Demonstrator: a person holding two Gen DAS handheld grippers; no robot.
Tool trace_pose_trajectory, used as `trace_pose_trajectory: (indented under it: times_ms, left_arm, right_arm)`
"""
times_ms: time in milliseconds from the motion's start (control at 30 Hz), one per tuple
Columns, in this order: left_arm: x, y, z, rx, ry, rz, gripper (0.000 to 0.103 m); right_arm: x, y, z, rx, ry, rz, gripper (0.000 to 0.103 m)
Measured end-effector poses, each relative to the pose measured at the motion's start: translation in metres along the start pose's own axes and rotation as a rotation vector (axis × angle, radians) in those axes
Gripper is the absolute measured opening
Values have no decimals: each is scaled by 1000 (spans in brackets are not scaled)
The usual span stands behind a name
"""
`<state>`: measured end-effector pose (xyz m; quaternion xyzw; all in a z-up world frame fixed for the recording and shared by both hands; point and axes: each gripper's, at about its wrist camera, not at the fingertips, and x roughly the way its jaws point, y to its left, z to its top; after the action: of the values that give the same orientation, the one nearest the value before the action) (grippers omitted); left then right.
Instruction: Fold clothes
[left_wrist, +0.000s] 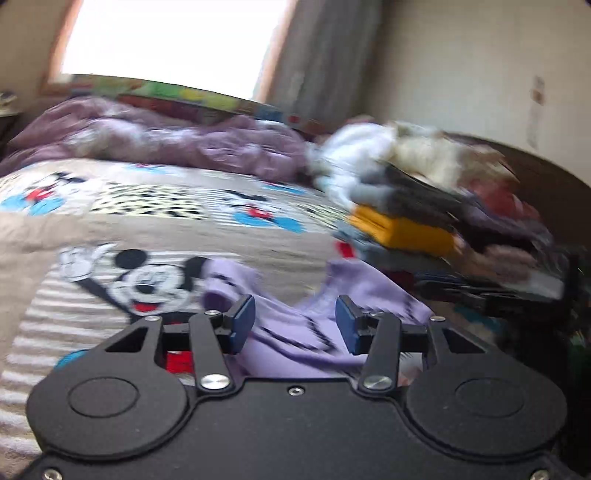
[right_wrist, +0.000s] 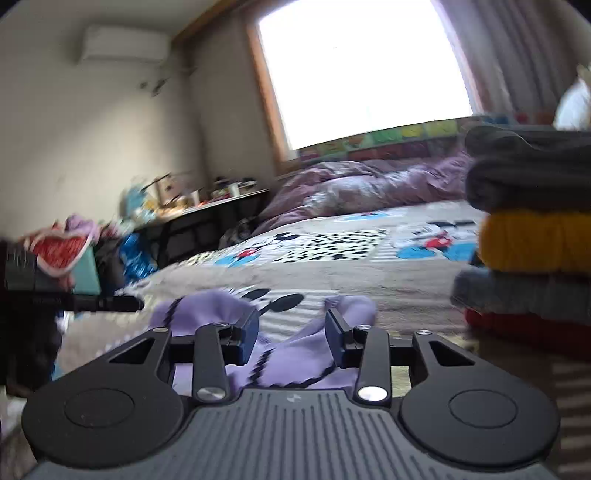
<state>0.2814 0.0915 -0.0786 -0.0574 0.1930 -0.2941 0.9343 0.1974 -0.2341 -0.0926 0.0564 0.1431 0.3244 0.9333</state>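
Observation:
A lilac garment with dark stitched lines (left_wrist: 295, 332) lies crumpled on the Mickey Mouse bedspread (left_wrist: 155, 229). My left gripper (left_wrist: 295, 325) is open just above it, blue pads either side of a fold, not closed on it. In the right wrist view the same garment (right_wrist: 295, 354) lies under my right gripper (right_wrist: 291, 339), which is also open with cloth between the jaws. A stack of folded clothes (right_wrist: 532, 236) stands on the bed to the right; it also shows in the left wrist view (left_wrist: 413, 225), blurred.
A rumpled purple duvet (left_wrist: 159, 140) lies along the far side of the bed under the window (right_wrist: 365, 70). A cluttered desk (right_wrist: 199, 210) and a pile of things (right_wrist: 66, 251) stand left of the bed. A black gripper part (right_wrist: 74, 302) shows at left.

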Motion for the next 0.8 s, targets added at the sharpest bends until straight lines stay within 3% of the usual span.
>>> trace_pose_trajectory:
  times_ms: [67, 200, 400, 500, 567, 667, 800]
  left_arm:
    - [12, -8, -8, 47, 31, -24, 46]
    - [44, -15, -34, 191, 168, 32, 47]
    - [56, -2, -40, 158, 169, 16, 50]
    - [37, -6, -29, 167, 121, -7, 50]
    - [25, -7, -20, 172, 71, -10, 50]
    - [21, -1, -5, 149, -56, 79, 50]
    - [43, 8, -1, 174, -59, 127, 49]
  right_arm:
    - [7, 8, -8, -37, 62, 12, 41]
    - [12, 15, -20, -84, 150, 10, 41]
    - [20, 15, -32, -101, 203, -12, 44]
    - [14, 17, -23, -100, 215, -1, 44]
    - [5, 22, -15, -128, 174, -2, 44]
    - [6, 35, -6, -215, 102, -34, 50]
    - [32, 40, 10, -323, 63, -67, 55]
